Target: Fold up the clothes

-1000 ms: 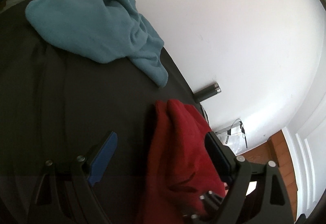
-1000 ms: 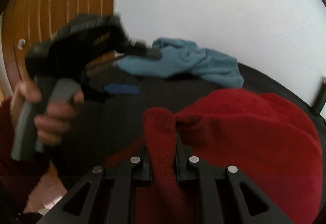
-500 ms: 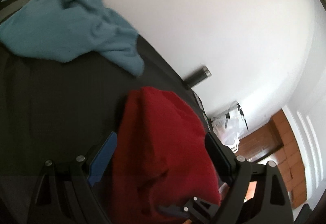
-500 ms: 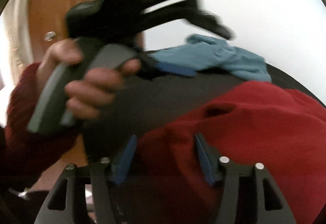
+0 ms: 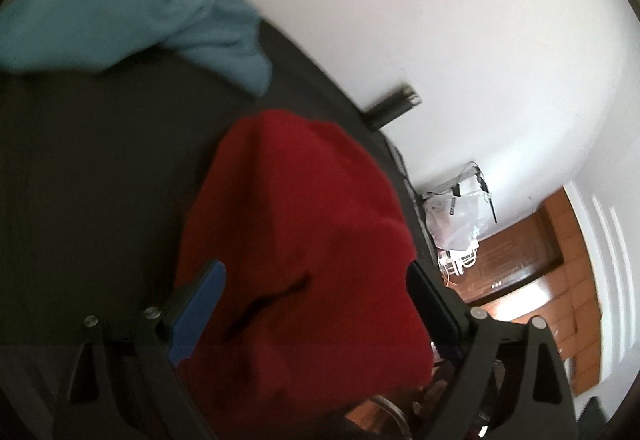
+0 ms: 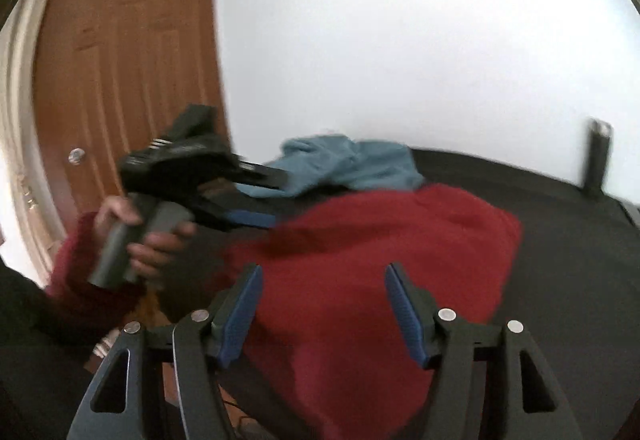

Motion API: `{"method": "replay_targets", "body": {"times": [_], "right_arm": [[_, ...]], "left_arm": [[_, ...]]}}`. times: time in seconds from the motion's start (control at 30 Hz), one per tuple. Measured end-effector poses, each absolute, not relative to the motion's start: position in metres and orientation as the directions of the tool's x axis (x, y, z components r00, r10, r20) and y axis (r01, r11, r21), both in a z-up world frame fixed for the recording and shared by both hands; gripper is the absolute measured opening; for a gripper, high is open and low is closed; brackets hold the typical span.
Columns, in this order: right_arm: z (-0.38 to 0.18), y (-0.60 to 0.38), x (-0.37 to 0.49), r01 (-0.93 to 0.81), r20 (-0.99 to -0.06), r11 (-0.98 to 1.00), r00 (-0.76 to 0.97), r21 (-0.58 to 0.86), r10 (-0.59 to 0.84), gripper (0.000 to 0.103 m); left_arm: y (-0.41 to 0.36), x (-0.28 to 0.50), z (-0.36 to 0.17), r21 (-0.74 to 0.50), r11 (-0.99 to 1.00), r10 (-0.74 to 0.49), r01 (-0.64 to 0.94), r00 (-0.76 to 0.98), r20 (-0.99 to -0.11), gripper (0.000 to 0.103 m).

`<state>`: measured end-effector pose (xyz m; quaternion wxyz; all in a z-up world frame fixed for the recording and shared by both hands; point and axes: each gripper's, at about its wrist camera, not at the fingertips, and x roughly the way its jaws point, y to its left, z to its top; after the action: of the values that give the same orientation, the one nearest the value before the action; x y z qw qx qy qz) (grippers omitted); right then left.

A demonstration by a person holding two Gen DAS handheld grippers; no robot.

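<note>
Home room, panelled wooden door (image 6: 132,80), white wall (image 6: 400,40), parquet floor (image 5: 568,272)

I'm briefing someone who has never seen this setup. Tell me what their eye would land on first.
The red garment stands out first, heaped on the near part of the dark table, between the opening jaws of the right gripper, which do not pinch it. Behind it a blue garment lies crumpled by the white wall. At the left, before a brown door, a hand holds the left gripper.
</note>
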<state>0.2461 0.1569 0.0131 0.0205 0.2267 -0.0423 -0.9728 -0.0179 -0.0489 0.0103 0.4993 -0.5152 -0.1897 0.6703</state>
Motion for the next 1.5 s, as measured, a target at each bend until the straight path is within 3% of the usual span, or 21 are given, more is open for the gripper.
{"method": "replay_targets", "body": {"times": [0.3,0.5,0.7,0.9,1.07,1.2,1.27,1.33,1.37,1.4,1.5], "right_arm": [[0.004,0.166,0.249,0.010,-0.399,-0.999,-0.917,0.048,-0.028,0.065],[0.004,0.185,0.253,-0.051,-0.375,-0.994,-0.927,0.101,0.009,0.074],[-0.001,0.201,0.264,-0.098,-0.362,-0.986,-0.931,0.132,0.044,0.075],[0.000,0.203,0.263,-0.109,-0.345,-0.989,-0.936,0.104,0.067,0.075],[0.000,0.189,0.261,-0.092,-0.336,-0.995,-0.939,0.030,0.077,0.075],[-0.002,0.181,0.259,-0.089,-0.336,-0.996,-0.938,-0.016,0.089,0.075],[-0.003,0.181,0.256,-0.085,-0.341,-0.996,-0.936,-0.014,0.084,0.075],[-0.003,0.180,0.253,-0.079,-0.345,-0.997,-0.935,-0.012,0.079,0.075],[-0.003,0.179,0.252,-0.077,-0.346,-0.997,-0.935,-0.013,0.077,0.075],[-0.003,0.178,0.250,-0.075,-0.345,-0.997,-0.935,-0.016,0.076,0.075],[-0.001,0.174,0.246,-0.063,-0.348,-0.998,-0.935,-0.024,0.067,0.076]], "left_arm": [[-0.086,0.007,-0.002,-0.815,-0.447,0.849,-0.369,0.113,-0.517,0.094],[-0.080,0.019,-0.005,-0.857,-0.398,0.865,-0.328,0.176,-0.469,0.094],[-0.060,0.018,-0.023,-0.864,-0.431,0.844,-0.261,0.221,-0.488,0.094],[-0.053,0.010,-0.028,-0.876,-0.430,0.871,-0.219,0.154,-0.466,0.094],[-0.043,0.001,-0.023,-0.887,-0.413,0.890,-0.209,0.114,-0.441,0.101],[-0.043,-0.004,-0.020,-0.878,-0.424,0.892,-0.223,0.066,-0.447,0.100],[-0.046,-0.011,-0.018,-0.866,-0.440,0.887,-0.240,0.033,-0.460,0.083],[-0.049,-0.014,-0.020,-0.852,-0.455,0.880,-0.259,0.013,-0.474,0.039],[-0.052,-0.014,-0.021,-0.852,-0.455,0.881,-0.259,0.007,-0.472,0.028],[-0.056,-0.015,-0.022,-0.852,-0.454,0.882,-0.259,0.002,-0.471,0.019],[-0.071,-0.011,-0.019,-0.849,-0.451,0.886,-0.276,-0.027,-0.463,0.015]]}}
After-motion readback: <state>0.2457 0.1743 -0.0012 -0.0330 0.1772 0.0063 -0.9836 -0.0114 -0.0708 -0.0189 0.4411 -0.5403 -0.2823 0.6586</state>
